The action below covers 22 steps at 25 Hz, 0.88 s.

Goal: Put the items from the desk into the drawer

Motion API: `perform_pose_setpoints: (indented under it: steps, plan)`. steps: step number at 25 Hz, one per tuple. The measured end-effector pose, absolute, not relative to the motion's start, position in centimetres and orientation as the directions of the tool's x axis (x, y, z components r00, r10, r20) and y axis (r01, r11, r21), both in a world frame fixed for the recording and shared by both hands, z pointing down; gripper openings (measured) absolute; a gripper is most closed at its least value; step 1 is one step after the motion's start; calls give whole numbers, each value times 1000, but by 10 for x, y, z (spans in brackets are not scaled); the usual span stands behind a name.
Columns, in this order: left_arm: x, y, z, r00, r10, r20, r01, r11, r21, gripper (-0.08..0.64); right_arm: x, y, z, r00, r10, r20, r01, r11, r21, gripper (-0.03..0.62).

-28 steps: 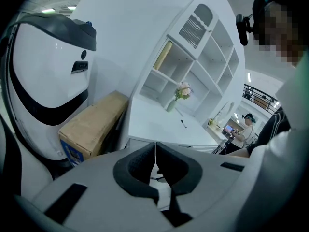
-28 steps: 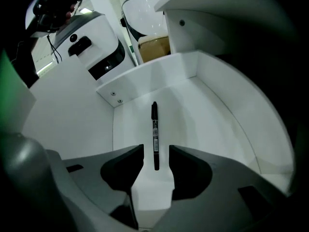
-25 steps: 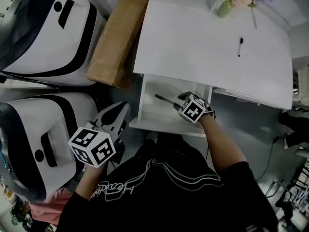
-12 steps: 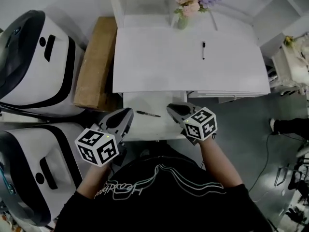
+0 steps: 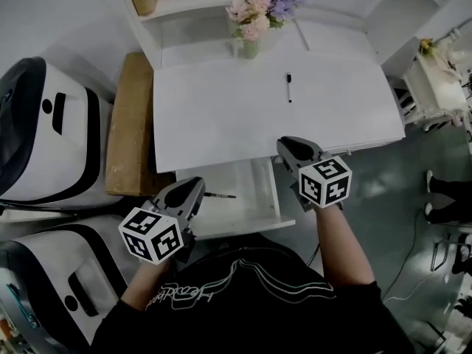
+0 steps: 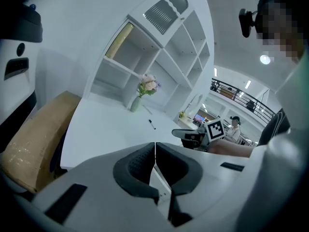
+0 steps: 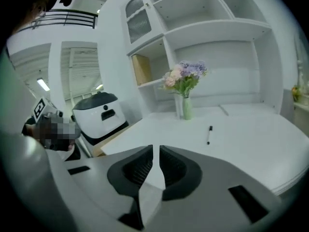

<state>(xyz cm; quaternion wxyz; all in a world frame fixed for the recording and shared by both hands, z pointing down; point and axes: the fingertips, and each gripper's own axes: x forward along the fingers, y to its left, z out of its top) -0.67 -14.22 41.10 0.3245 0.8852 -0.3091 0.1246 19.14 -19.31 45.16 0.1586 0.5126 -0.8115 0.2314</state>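
Note:
A black marker (image 5: 288,87) lies on the white desk (image 5: 221,116), behind the desk's middle; the right gripper view shows this marker (image 7: 209,135) ahead of the jaws. Below the desk's front edge a white drawer (image 5: 283,218) stands open with a thin dark pen (image 5: 220,195) lying in it. My right gripper (image 5: 284,144) hangs over the desk's front edge, right of the drawer. Its jaws have just been closing, nothing is between them, and they now stand shut (image 7: 156,149). My left gripper (image 5: 198,185) is shut and empty (image 6: 155,144) at the drawer's left front corner.
A vase of flowers (image 5: 251,21) stands at the back of the desk under white shelves (image 5: 184,9). A brown cardboard box (image 5: 127,127) leans at the desk's left, beside white-and-black machines (image 5: 40,124). A small white shelf unit (image 5: 435,80) stands at the right.
My right gripper has left the pen in the drawer, risen out of it with jaws now together, and stands over the desk's front edge. The left gripper has moved closer to the drawer.

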Motion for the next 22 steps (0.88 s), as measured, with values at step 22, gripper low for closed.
perform_pose_setpoints:
  steps: [22]
  plan:
    - [-14, -211, 449, 707, -492, 508, -707, -501, 498, 25, 316, -376, 559, -128, -669, 733, -990, 131, -53, 168]
